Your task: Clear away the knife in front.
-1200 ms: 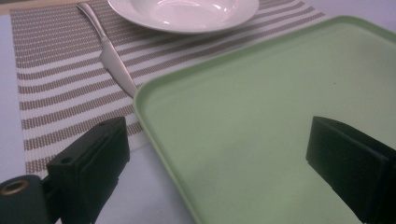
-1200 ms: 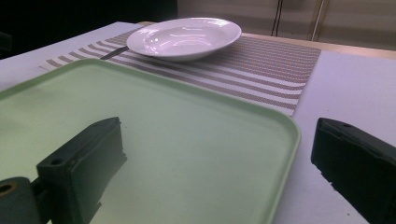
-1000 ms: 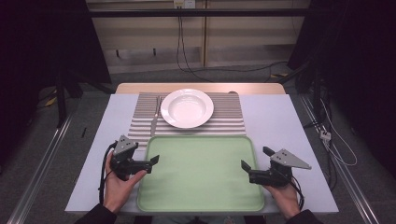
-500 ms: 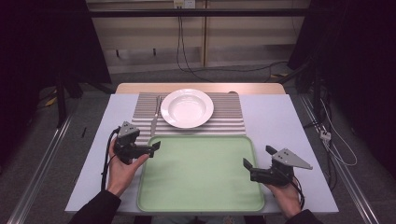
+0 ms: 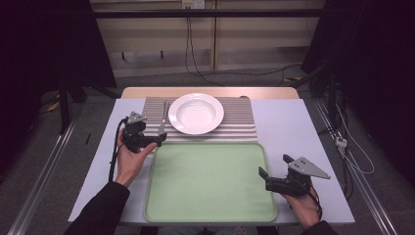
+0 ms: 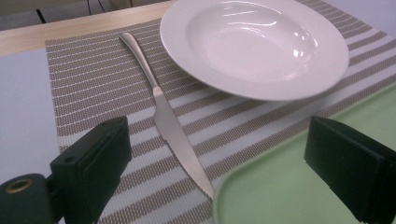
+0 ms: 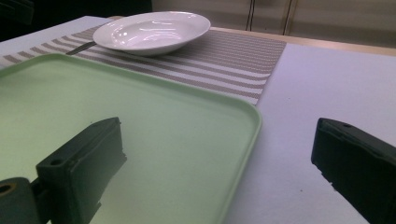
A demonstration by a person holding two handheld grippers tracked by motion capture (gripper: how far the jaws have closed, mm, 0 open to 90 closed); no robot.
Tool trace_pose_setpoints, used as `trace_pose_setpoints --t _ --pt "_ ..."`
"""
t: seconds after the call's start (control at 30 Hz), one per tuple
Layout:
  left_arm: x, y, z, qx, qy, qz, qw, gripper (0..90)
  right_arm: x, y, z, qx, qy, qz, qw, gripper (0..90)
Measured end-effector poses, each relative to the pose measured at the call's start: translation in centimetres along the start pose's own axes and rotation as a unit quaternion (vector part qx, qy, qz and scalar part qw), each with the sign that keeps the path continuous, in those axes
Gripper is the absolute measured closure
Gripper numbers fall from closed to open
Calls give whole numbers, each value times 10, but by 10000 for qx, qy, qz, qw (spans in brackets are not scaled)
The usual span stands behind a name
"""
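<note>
A silver knife (image 5: 164,120) lies on the striped placemat (image 5: 240,125), just left of a white deep plate (image 5: 195,113). My left gripper (image 5: 157,138) hovers at the knife's blade end by the green tray's far left corner, open. In the left gripper view the knife (image 6: 173,130) runs between the wide-apart jaws, with the plate (image 6: 252,44) behind and the tray (image 6: 303,191) at lower right. My right gripper (image 5: 274,167) is open at the tray's near right side. In the right gripper view the tray's corner (image 7: 233,121) sits between the jaws, which hold nothing.
The green tray (image 5: 210,181) covers the near middle of the pale table (image 5: 303,127) and carries nothing. A wooden strip (image 5: 210,91) borders the table's far edge. Cables (image 5: 342,142) trail on the floor to the right.
My left gripper has moved away from me along the tray's left edge, up to the knife's blade end. The right gripper has shifted slightly toward the near right.
</note>
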State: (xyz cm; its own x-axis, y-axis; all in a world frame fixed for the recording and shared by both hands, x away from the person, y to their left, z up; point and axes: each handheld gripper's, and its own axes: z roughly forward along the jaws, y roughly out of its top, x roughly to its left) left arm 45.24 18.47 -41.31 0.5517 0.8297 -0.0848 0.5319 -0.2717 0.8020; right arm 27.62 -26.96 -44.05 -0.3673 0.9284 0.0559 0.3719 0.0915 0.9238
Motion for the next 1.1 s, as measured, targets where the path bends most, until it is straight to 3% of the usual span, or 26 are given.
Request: trace_pose_setpoints --t 0.13,0.27,0.43,0.5,0.6,0.67,0.7,0.83,0.9,0.93,1.1 --pt "11 9 14 72 52 -67 9999 91 -1 0 1 -29 -32 -60 10000 20" --pt "22 19 25 68 229 -3 9997 125 -1 1 1 -67 -42 -95 9999 20" --pt "34 27 43 245 439 115 9987 160 0 2 2 -31 -18 -94 9999 21" --pt "39 29 50 299 399 10 9988 170 0 2 3 -18 -3 -108 9999 21" --pt "45 29 59 458 545 -148 9974 191 0 1 3 -12 18 -125 9999 21" --pt "47 27 66 498 512 -284 9970 237 0 1 3 -12 34 -139 9999 21" --pt "47 28 70 581 515 -232 9967 237 0 1 3 -12 34 -139 9999 21" --pt "44 30 82 775 527 -107 9955 391 0 1 2 -8 39 -150 9999 21" --pt "46 31 87 780 551 -233 9952 409 0 1 2 -5 40 -151 9999 21" --pt "46 31 89 810 588 -249 9947 465 0 1 3 7 43 -137 9999 21" --pt "48 33 98 858 597 -317 9940 548 0 1 2 0 44 -123 9999 21"
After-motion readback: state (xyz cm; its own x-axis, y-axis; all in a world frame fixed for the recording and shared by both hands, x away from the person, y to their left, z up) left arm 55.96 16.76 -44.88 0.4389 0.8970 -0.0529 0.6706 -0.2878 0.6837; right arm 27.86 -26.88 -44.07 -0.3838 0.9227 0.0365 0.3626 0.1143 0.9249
